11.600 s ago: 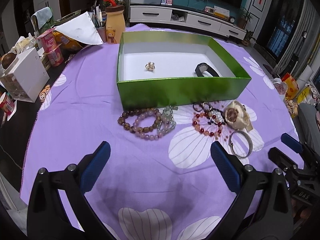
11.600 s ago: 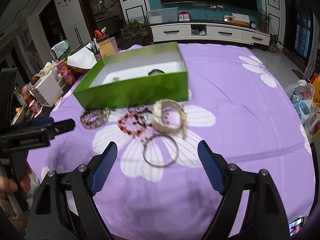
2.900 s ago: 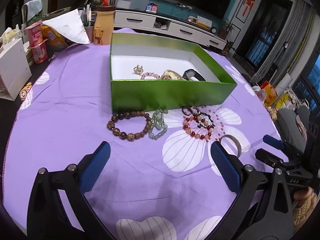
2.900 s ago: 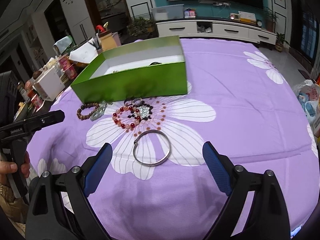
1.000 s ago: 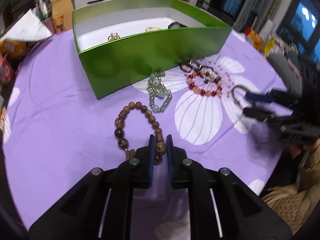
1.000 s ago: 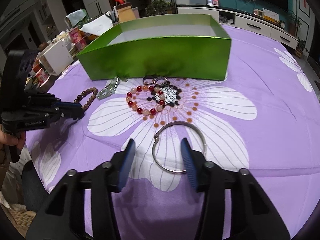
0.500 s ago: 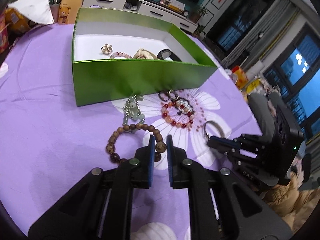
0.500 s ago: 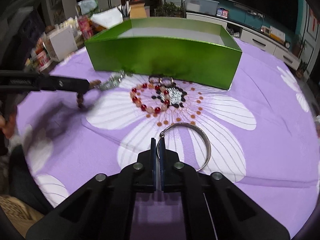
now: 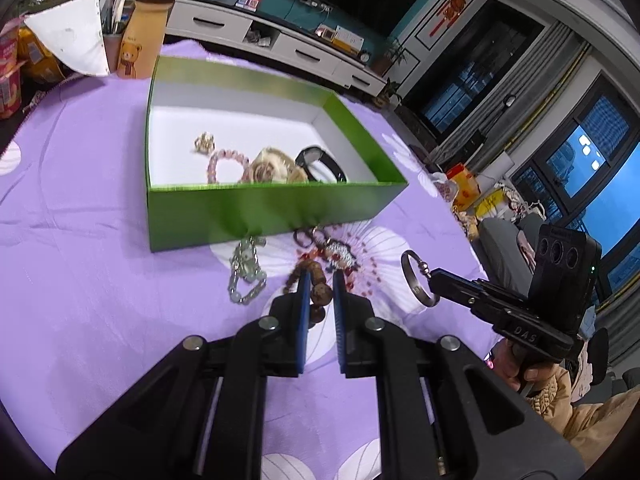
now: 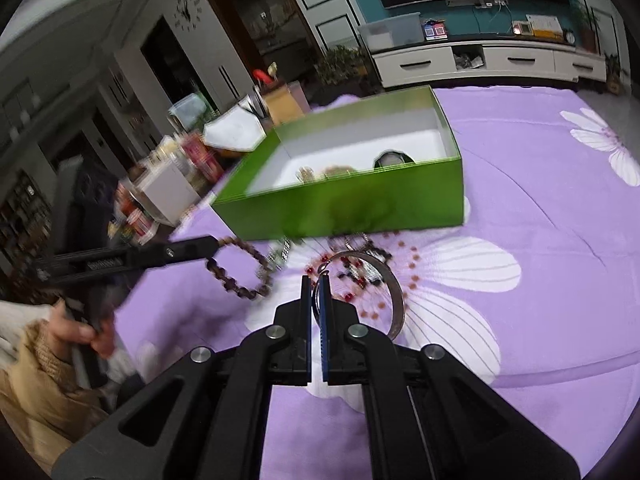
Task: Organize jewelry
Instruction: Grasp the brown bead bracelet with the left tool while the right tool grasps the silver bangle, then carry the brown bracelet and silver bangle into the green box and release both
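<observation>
My left gripper (image 9: 318,280) is shut on a brown wooden bead bracelet (image 9: 316,286) and holds it in the air; it hangs as a loop in the right wrist view (image 10: 240,276). My right gripper (image 10: 316,280) is shut on a silver bangle (image 10: 394,292), lifted above the cloth; it also shows in the left wrist view (image 9: 412,284). The green box (image 9: 260,208) holds a gold ring (image 9: 205,142), a pink bead bracelet (image 9: 218,164), a cream watch (image 9: 268,170) and a black band (image 9: 320,164). A pale green chain bracelet (image 9: 244,270) and a red bead bracelet with keychain (image 9: 336,256) lie before the box.
The round table has a purple cloth (image 9: 80,280) with white flowers. A bear bottle (image 9: 140,40), pen holder, snack packets and a white box (image 10: 168,192) stand at the far left behind the green box.
Both grippers have lifted their jewellery off the cloth and risen. The wooden bracelet now hangs from the left gripper; the bangle hangs from the right gripper.
</observation>
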Demonstrator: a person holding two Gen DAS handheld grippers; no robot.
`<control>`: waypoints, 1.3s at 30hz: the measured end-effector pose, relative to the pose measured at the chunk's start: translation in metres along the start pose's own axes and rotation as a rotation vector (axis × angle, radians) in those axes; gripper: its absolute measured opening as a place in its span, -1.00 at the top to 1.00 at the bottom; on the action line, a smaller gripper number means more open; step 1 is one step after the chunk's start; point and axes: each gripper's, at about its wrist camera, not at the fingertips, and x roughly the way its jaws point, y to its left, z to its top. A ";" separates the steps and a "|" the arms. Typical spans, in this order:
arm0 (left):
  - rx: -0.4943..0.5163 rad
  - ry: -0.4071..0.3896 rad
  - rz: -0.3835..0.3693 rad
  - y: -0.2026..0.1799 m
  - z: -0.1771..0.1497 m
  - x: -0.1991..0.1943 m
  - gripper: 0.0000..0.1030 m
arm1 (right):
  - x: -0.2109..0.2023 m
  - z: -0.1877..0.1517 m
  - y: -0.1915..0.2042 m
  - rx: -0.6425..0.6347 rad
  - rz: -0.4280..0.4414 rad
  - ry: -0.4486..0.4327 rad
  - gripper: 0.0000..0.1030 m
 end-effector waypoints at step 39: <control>0.052 -0.183 0.084 -0.010 0.138 -0.004 0.79 | 0.006 0.123 -0.010 -0.023 -0.031 -0.222 0.94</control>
